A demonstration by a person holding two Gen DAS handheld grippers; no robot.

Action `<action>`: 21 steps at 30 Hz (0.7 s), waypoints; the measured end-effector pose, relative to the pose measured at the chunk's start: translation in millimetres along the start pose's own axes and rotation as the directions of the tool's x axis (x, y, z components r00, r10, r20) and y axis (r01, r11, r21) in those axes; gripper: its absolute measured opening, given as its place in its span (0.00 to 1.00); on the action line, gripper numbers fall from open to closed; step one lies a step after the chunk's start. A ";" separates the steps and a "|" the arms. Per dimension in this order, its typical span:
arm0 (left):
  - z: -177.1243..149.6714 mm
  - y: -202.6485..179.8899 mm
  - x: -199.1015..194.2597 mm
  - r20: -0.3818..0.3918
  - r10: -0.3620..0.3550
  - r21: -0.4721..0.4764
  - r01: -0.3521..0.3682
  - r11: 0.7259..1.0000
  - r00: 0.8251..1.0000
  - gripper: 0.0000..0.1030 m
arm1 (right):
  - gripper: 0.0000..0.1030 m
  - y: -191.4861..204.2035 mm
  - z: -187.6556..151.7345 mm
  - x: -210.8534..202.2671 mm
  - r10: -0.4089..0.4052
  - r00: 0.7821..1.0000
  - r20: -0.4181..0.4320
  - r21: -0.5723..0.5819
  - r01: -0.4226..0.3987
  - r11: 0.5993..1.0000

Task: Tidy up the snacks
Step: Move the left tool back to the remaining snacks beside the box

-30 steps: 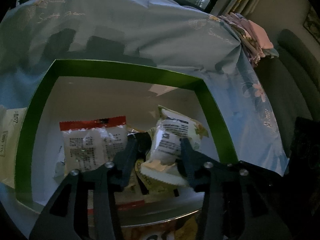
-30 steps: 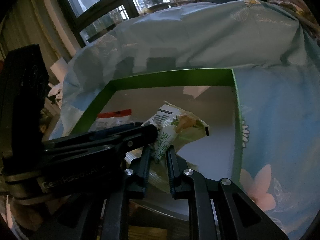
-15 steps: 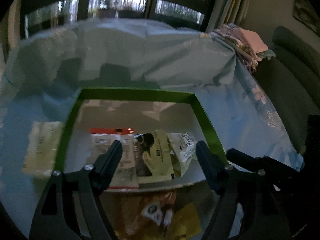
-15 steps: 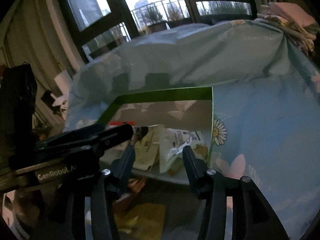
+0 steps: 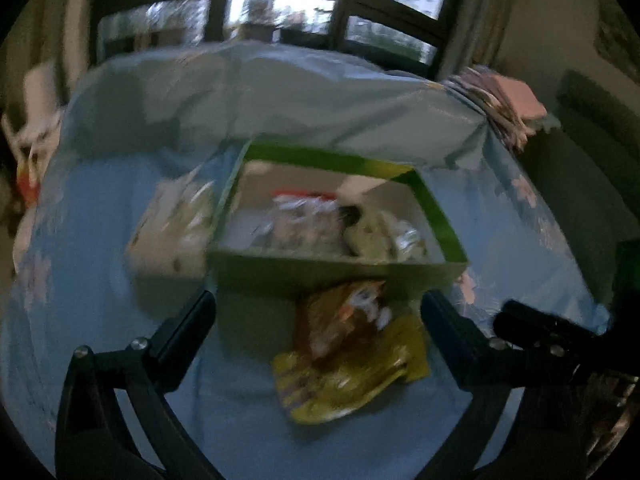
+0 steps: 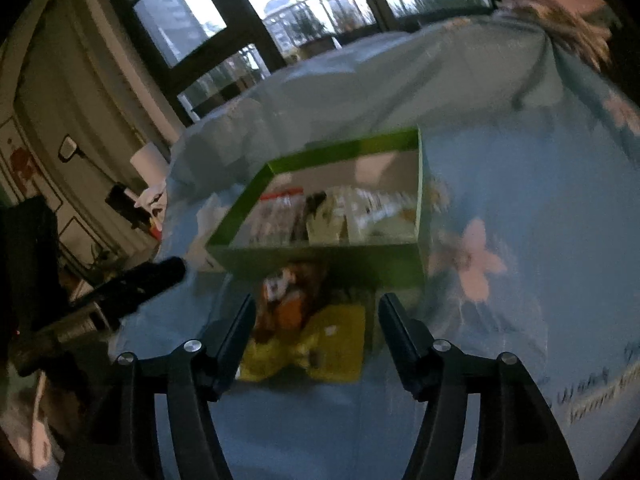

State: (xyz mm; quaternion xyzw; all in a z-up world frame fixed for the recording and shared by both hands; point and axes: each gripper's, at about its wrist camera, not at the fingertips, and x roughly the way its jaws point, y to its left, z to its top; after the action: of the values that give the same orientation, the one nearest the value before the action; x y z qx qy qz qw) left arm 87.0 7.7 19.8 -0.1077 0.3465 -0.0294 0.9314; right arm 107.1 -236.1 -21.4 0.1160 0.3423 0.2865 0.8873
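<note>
A green box (image 5: 336,270) (image 6: 320,258) sits on the blue flowered cloth and holds several snack packets (image 5: 344,226) (image 6: 320,216), one with a red top strip. In front of the box lie an orange packet (image 5: 344,320) (image 6: 286,296) and a yellow packet (image 5: 352,380) (image 6: 320,340). A white packet (image 5: 172,224) lies left of the box. My left gripper (image 5: 318,312) is open and empty, above the two loose packets. My right gripper (image 6: 316,316) is open and empty, over the same packets. Both views are blurred.
The blue flowered cloth (image 5: 80,280) (image 6: 520,200) covers the table. Folded cloths (image 5: 504,108) are stacked at the far right corner. Windows stand behind the table. The other gripper shows as a dark bar at each view's edge (image 6: 132,284) (image 5: 552,332).
Both grippers let go of the pale green packet in the box, opened wide and pulled back and up. The box now appears farther away, and the orange and yellow packets have come into view.
</note>
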 end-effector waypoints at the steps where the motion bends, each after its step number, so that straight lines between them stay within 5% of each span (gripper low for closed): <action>1: -5.6 15.5 0.4 -0.011 -0.003 -0.043 0.002 0.999 1.000 1.00 | 0.63 -2.7 -5.5 -1.1 0.001 1.000 -0.010 0.014 -0.001 1.000; 7: -28.2 62.2 14.7 -0.098 -0.092 -0.200 0.070 0.977 0.991 0.99 | 0.63 -19.9 -34.3 5.6 0.029 0.997 -0.065 0.101 -0.022 0.995; 10: -36.2 55.9 19.0 -0.138 -0.142 -0.176 0.117 0.977 0.980 0.99 | 0.63 -23.8 -43.3 18.8 0.050 0.994 -0.100 0.144 -0.036 0.989; 21: -55.7 29.8 47.8 -0.229 -0.159 -0.099 0.140 0.985 0.960 0.98 | 0.63 -18.7 -45.3 61.5 0.017 0.989 -0.148 0.130 0.002 0.992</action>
State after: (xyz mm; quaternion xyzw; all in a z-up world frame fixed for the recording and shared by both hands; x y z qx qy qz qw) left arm 86.3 20.5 -58.3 -0.1673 0.4466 -0.0980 0.8735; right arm 121.6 -214.6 -95.6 0.1529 0.4252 0.2749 0.8487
